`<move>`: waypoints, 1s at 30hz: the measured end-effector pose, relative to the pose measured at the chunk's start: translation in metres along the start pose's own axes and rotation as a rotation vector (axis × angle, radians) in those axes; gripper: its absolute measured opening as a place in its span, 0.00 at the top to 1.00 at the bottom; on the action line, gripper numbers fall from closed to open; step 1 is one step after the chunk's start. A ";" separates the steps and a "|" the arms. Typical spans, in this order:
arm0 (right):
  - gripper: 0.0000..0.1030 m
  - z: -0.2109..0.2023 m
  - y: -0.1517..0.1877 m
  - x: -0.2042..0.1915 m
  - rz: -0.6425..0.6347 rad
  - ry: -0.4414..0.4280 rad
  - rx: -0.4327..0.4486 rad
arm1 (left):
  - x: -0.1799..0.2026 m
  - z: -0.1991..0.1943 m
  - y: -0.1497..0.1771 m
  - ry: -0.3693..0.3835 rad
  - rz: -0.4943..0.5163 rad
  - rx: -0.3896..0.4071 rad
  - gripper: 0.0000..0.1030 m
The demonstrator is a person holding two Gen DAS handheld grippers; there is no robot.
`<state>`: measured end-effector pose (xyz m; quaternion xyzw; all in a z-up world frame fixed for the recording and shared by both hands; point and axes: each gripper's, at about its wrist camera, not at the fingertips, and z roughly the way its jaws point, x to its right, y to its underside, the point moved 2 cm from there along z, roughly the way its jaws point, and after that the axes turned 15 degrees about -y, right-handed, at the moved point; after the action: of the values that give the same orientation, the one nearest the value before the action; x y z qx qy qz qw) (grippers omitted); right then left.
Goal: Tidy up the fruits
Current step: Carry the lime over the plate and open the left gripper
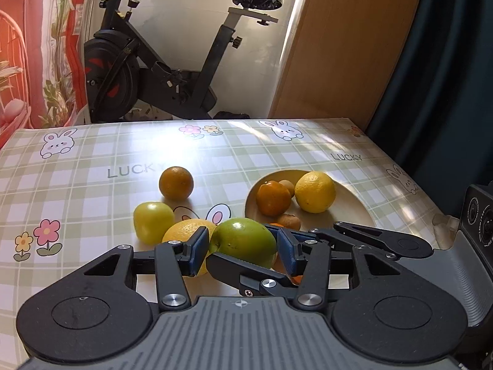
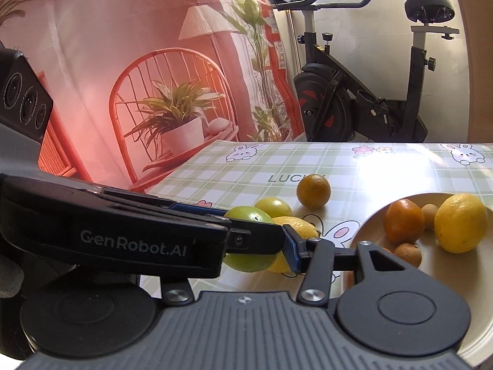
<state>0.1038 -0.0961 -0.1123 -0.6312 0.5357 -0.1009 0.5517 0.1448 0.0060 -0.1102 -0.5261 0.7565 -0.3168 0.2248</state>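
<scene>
My left gripper (image 1: 242, 245) is shut on a green apple (image 1: 243, 242), its blue pads against both sides. My right gripper (image 1: 277, 243) crosses in from the right, its fingers beside the same apple; in the right wrist view the left gripper's body hides most of it, so I cannot tell its opening. The green apple also shows in the right wrist view (image 2: 249, 215). On the cloth lie a yellow-green apple (image 1: 153, 222), a lemon (image 1: 185, 231) and an orange (image 1: 176, 183). A beige plate (image 1: 348, 212) holds an orange (image 1: 273, 198), a lemon (image 1: 315, 191) and small brown fruits (image 1: 289, 221).
The table has a green checked cloth (image 1: 92, 185) with rabbits and flowers. Its far edge runs along the back, and its right edge lies close past the plate. An exercise bike (image 1: 148, 71) stands beyond the table. A wooden panel (image 1: 339, 46) stands at the back right.
</scene>
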 end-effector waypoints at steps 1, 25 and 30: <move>0.51 -0.006 0.000 0.004 0.009 0.009 0.013 | 0.008 0.003 -0.002 0.006 0.014 -0.002 0.50; 0.51 -0.119 0.021 0.135 0.235 0.247 0.191 | 0.150 0.087 -0.026 0.146 0.127 -0.076 0.50; 0.51 -0.118 0.021 0.145 0.169 0.270 0.156 | 0.158 0.099 -0.028 0.135 0.122 -0.088 0.52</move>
<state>0.0659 -0.2754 -0.1531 -0.5199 0.6466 -0.1792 0.5287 0.1749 -0.1726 -0.1603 -0.4660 0.8137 -0.3036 0.1688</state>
